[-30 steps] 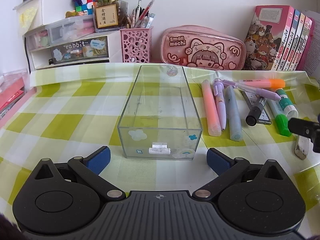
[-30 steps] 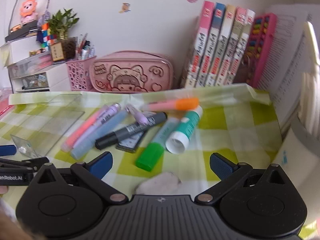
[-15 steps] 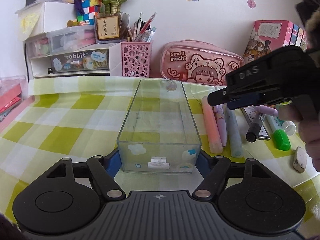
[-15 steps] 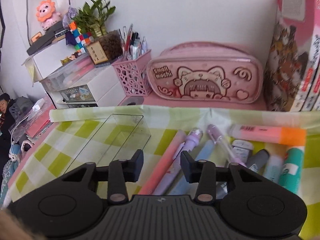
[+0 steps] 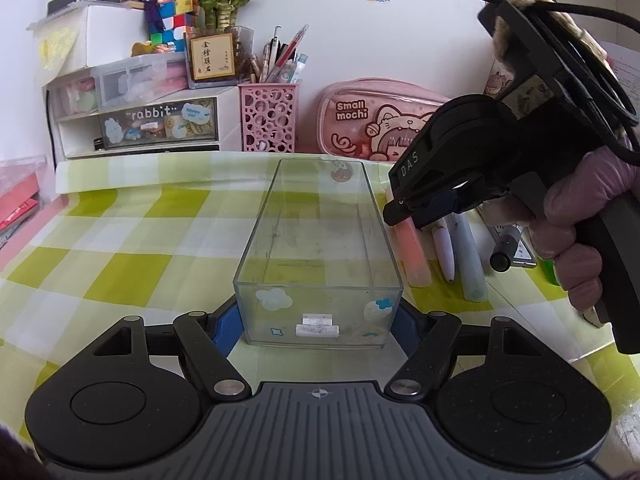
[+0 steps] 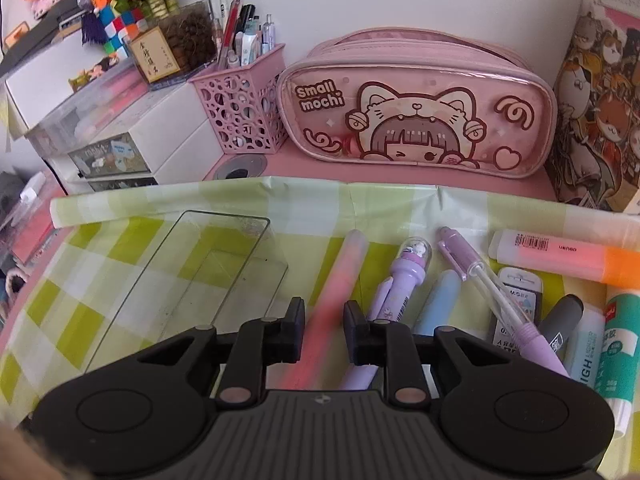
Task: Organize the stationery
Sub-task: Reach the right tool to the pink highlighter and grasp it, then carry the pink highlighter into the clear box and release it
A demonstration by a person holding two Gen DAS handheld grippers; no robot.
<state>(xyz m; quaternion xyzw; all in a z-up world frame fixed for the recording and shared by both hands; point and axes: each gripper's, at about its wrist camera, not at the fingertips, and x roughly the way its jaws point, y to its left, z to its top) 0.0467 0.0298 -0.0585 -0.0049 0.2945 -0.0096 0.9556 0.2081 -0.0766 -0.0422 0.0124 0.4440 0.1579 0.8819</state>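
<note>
A clear plastic box (image 5: 320, 240) stands lengthwise on the green checked cloth, with a small white piece inside its near end. My left gripper (image 5: 316, 320) is shut on that near end, its blue pads pressed against both side walls. Right of the box lie a pink pen (image 6: 348, 256), a purple pen (image 6: 408, 272) and a pale blue pen (image 6: 440, 296). My right gripper (image 6: 324, 320) points down over the pink pen; its jaws are closing with the pen between them, a thin gap still showing. The box (image 6: 208, 280) sits to its left. A hand holds the right gripper (image 5: 400, 212).
More stationery lies right of the pens: an orange highlighter (image 6: 560, 256), a black marker (image 6: 560, 320), a glue stick (image 6: 620, 340). Along the back wall stand a pink pencil case (image 6: 416, 112), a pink pen holder (image 6: 240, 112), white drawers (image 5: 140, 128) and books (image 6: 600, 100).
My left gripper closed onto the near end of the clear box. My right gripper swung left from the glue and markers to over the pink pen, and its jaws narrowed around it.
</note>
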